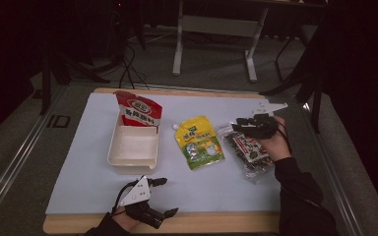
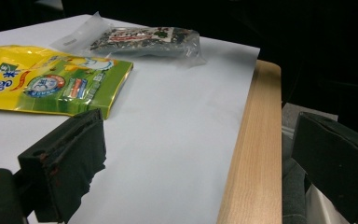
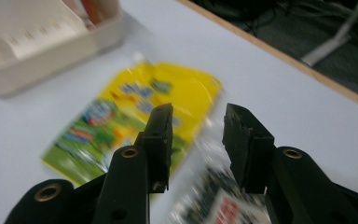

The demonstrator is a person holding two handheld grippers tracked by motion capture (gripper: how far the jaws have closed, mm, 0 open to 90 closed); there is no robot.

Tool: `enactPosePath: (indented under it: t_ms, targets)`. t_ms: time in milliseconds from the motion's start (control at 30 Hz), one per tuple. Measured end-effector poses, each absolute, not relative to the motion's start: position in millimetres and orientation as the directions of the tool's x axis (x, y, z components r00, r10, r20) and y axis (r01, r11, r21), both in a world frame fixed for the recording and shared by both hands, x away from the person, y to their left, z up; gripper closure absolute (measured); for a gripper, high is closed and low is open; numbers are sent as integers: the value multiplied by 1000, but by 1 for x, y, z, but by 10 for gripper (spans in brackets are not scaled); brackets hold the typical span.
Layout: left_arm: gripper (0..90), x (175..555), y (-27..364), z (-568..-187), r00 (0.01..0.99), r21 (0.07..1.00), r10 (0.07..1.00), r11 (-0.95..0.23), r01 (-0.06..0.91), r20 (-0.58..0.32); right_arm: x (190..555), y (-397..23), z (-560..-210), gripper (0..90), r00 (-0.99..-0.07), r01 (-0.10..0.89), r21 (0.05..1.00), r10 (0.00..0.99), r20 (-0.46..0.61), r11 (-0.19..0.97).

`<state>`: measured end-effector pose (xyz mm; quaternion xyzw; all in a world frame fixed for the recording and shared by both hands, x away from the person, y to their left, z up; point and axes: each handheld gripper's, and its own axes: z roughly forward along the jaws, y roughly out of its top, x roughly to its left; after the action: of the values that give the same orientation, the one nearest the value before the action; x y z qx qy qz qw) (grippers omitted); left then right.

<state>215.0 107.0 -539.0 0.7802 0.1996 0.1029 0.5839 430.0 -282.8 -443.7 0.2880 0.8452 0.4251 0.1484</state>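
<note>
right hand-held gripper (image 1: 243,123) open over clear dark snack bag (image 1: 246,150), left hand-held gripper (image 1: 167,196) open

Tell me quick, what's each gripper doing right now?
Left gripper: open, holding nothing, near the table's front edge.
Right gripper: open, nothing gripped, over the clear bag of dark snacks.

- Clear packet of dark snack (image 1: 246,149) (image 2: 147,41) (image 3: 216,198), red-and-white label on top, lay flat on white sheet near right edge of table.
- Sat just right of yellow-green pouch (image 1: 199,142) (image 2: 46,81) (image 3: 135,114), near edges close together.
</note>
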Motion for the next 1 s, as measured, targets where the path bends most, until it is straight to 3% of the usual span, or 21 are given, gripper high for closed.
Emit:
enactPosePath:
  t_ms: [233, 667, 1000]
  targets:
    - [45, 214, 106, -539, 908, 953, 413, -238, 186, -74, 434, -320, -459, 896, -731, 436, 758, 682, -15, 485]
    - [45, 216, 106, -541, 904, 950, 420, -243, 197, -80, 452, -379, -493, 900, -554, 579, 722, 832, 9, 378]
    - [45, 217, 105, -543, 903, 947, 421, -246, 208, -89, 459, -401, -524, 900, -468, 658, 675, 884, 18, 334]
